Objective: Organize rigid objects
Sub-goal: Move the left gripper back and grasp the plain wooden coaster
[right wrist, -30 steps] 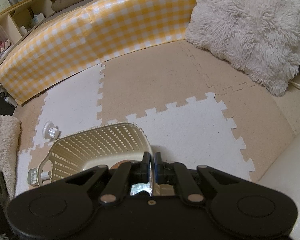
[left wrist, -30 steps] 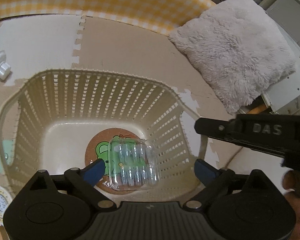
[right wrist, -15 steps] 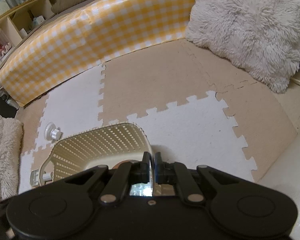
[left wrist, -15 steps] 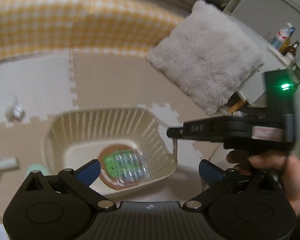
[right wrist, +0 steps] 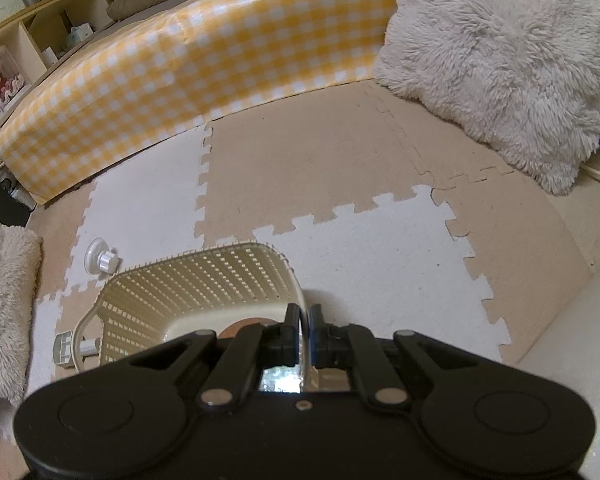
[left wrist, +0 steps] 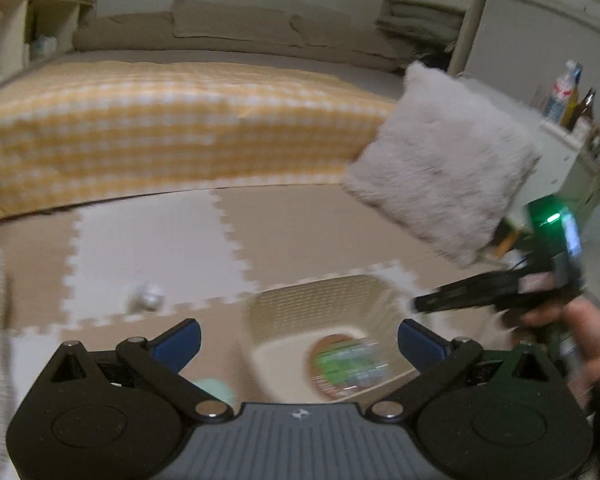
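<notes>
cream plastic basket (left wrist: 324, 312) sits lower centre, clear pack (left wrist: 350, 364) already inside — my left gripper (left wrist: 298, 338) hangs spread and empty above; my right gripper (right wrist: 304, 334) pinches the basket rim, likely steadying it.

left tool (left wrist: 298, 342): jaws wide, empty | basket (left wrist: 320, 300): clear pack (left wrist: 350, 364) inside

left hand-held gripper (left wrist: 299, 338) with blue-tipped fingers (left wrist: 179, 336) spread wide and nothing between them, right hand-held gripper (right wrist: 304, 318) angled downward, jaws pressed nearly together, a person's hand (left wrist: 588, 344) wrapped around its handle
</notes>
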`<state>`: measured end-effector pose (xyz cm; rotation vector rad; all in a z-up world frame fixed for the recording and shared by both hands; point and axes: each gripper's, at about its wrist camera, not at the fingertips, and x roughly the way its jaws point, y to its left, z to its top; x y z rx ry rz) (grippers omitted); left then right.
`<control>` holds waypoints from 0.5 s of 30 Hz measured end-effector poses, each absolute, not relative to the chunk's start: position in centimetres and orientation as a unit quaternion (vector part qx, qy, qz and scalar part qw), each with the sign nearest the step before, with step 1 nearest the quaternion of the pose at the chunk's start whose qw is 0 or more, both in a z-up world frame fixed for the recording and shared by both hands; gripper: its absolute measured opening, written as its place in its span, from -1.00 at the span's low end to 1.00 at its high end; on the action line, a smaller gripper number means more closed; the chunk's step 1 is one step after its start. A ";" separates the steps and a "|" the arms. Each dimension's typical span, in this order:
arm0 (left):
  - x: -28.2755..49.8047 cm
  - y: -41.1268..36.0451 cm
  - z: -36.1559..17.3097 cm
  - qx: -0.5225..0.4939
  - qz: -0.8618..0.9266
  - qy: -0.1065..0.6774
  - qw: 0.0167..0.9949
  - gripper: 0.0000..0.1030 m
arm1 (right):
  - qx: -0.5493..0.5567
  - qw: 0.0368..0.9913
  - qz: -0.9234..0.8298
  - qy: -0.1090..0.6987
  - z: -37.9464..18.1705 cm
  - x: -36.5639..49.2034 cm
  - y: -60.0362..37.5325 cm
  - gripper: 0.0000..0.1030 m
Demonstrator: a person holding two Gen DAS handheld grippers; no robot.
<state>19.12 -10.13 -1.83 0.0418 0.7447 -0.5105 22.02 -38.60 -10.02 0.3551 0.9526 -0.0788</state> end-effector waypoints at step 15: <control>22.4 -5.4 -11.3 0.180 -0.284 0.468 0.817 1.00 | 0.156 0.875 -0.040 0.457 -10.0 22.1 -38.2 -0.90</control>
